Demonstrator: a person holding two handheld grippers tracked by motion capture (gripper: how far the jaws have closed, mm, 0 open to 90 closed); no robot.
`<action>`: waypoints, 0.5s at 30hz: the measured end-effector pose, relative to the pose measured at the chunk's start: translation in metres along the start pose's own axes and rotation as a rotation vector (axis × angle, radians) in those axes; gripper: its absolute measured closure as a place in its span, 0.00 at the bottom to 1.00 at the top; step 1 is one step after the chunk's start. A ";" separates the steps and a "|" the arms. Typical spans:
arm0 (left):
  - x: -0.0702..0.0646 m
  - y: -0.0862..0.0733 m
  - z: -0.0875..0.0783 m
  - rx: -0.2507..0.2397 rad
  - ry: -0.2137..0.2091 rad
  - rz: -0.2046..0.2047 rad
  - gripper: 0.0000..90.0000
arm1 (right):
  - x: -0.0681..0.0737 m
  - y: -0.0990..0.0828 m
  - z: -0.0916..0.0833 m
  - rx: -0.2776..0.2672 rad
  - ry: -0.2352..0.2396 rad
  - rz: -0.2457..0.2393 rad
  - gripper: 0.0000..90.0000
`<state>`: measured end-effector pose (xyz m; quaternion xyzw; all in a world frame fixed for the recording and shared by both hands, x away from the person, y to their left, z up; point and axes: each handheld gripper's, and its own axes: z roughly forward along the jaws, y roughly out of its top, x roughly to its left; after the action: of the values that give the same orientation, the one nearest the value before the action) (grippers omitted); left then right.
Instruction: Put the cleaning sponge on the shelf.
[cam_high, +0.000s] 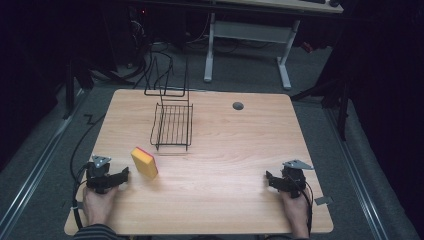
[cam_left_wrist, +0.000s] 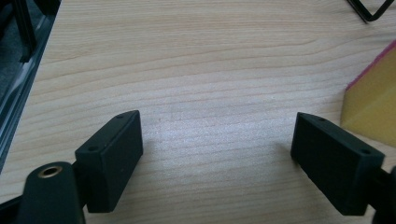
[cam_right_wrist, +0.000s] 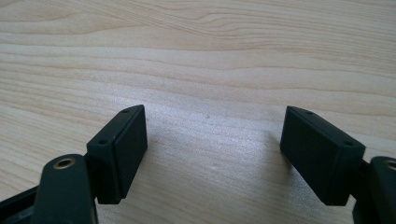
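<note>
Nothing looked begun: both the left gripper (cam_high: 121, 176) and right gripper (cam_high: 270, 180) rested on the worktop (cam_high: 225, 150), jaws released, sponge (cam_high: 144, 162) outside the wire rack (cam_high: 172, 126)

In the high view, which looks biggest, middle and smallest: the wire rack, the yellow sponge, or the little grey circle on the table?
1. wire rack, biggest
2. yellow sponge
3. grey circle, smallest, though it lies farther from the camera
</note>
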<state>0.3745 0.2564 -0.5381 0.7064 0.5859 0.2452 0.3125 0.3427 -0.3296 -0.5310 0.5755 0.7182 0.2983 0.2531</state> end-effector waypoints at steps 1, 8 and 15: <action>0.000 0.000 0.000 0.000 0.000 0.000 0.18 | 0.000 0.000 0.000 0.000 0.000 0.000 0.26; 0.000 0.000 0.000 0.008 -0.005 0.012 0.17 | 0.000 0.000 0.000 0.002 0.000 0.000 0.26; 0.001 0.000 -0.002 0.015 -0.006 0.016 0.17 | 0.000 0.000 0.000 0.000 0.000 0.001 0.26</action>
<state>0.3736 0.2574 -0.5370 0.7140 0.5813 0.2413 0.3069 0.3427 -0.3295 -0.5310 0.5758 0.7181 0.2982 0.2528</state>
